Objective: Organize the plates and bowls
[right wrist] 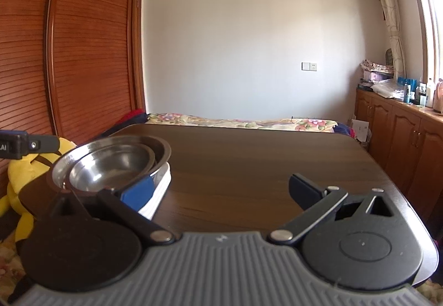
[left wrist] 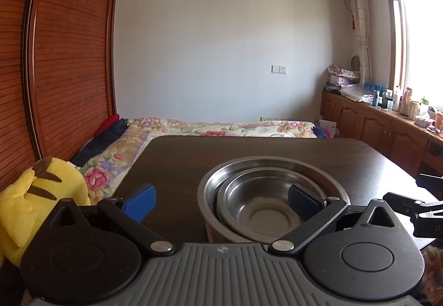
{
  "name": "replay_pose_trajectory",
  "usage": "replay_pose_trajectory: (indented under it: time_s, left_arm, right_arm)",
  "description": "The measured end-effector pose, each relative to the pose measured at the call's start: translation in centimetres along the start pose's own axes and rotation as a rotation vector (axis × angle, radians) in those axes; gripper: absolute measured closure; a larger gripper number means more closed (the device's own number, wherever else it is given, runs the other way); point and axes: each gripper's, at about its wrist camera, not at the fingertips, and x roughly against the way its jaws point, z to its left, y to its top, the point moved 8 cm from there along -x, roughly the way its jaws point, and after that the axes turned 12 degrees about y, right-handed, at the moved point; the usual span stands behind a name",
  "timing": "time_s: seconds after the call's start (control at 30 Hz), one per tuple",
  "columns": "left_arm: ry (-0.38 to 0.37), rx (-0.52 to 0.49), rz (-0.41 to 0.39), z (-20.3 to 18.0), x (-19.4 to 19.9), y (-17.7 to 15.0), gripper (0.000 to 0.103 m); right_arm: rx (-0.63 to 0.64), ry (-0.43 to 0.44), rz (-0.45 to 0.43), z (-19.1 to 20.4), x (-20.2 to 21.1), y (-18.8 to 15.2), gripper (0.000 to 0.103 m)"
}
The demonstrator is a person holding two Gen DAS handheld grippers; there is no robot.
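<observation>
On my left wrist camera, the left gripper (left wrist: 221, 201) is spread wide and holds nothing. Its right pad sits over the small steel bowl (left wrist: 260, 209), which is nested inside the large steel bowl (left wrist: 271, 167) on the dark table (left wrist: 221, 151).

On my right wrist camera, the right gripper (right wrist: 221, 189) is also spread wide and empty. The nested bowls sit on stacked white plates (right wrist: 159, 192), just behind my left pad.
</observation>
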Motion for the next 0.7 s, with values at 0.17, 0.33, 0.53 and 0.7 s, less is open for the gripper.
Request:
replay_pose_trajectory:
  time_s: [0.17, 0.33, 0.53, 0.7]
  left_arm:
    - [-0.035, -0.012, 0.007, -1.6, 0.3, -0.3, 0.000]
    - [-0.053, -0.032, -0.016, -3.7, 0.8, 0.6, 0.000]
    - [-0.058, -0.049, -0.087, -5.6, 2.1, 1.7, 0.000]
    - [-0.053, -0.066, -0.107, -6.5, 2.7, 0.9, 0.000]
  right_arm:
    - [-0.004, -0.012, 0.005, -0.2, 0.4, 0.0, 0.000]
    - [-0.009, -0.029, -0.012, -0.7, 1.2, 0.9, 0.000]
    - [-0.005, -0.079, -0.106, -1.6, 3.1, 2.1, 0.000]
    - [0.003, -0.115, -0.180, -2.0, 4.1, 2.1, 0.000]
